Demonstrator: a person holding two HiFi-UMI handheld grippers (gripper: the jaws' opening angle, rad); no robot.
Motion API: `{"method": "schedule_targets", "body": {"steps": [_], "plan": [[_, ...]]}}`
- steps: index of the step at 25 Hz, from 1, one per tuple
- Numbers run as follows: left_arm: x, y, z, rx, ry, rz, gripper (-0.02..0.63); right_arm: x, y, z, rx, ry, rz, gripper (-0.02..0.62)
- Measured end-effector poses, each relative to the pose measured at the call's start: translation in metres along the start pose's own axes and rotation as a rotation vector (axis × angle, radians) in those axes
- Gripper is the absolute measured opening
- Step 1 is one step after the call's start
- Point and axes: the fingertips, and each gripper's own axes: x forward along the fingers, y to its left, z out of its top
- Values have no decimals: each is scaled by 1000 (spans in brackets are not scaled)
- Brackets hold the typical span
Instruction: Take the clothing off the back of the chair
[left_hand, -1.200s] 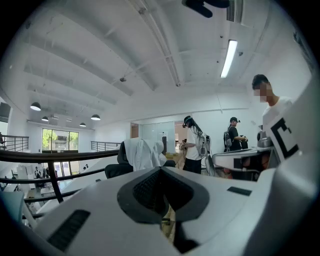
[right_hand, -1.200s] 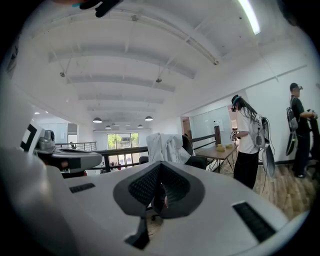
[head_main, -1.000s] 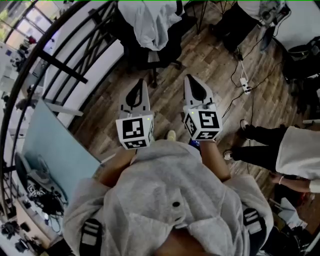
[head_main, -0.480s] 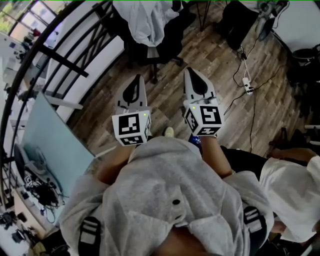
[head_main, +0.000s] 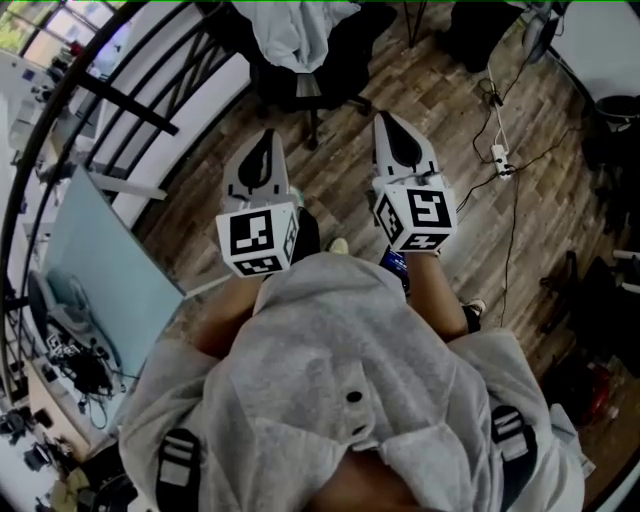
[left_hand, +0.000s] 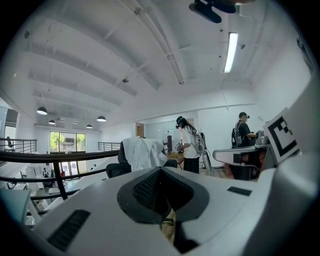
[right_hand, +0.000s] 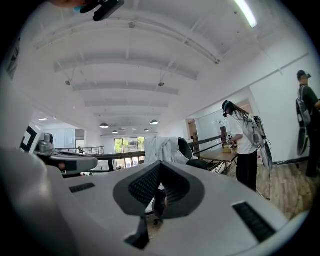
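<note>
Head view: left tongs (head_main: 267, 140), right tongs (head_main: 386, 122); both closed, empty

Floor (head_main: 345, 165): wood planks.
Railing (head_main: 125, 112): black metal, left side.
Power strip (head_main: 497, 155): white, on floor, cabled.
Panel (head_main: 100, 275): pale blue, beside railing.
Person (left_hand: 190, 146): standing, far off.

Grey hoodie (head_main: 340, 370), white left tool (head_main: 266, 142), white right tool (head_main: 390, 125).
</note>
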Motion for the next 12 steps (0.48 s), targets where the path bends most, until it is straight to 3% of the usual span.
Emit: {"method": "schedule_targets", "body": {"steps": [12], "plan": [[31, 23, 0, -49, -29, -14, 9, 29, -16, 1, -21, 0, -43, 9]]}}
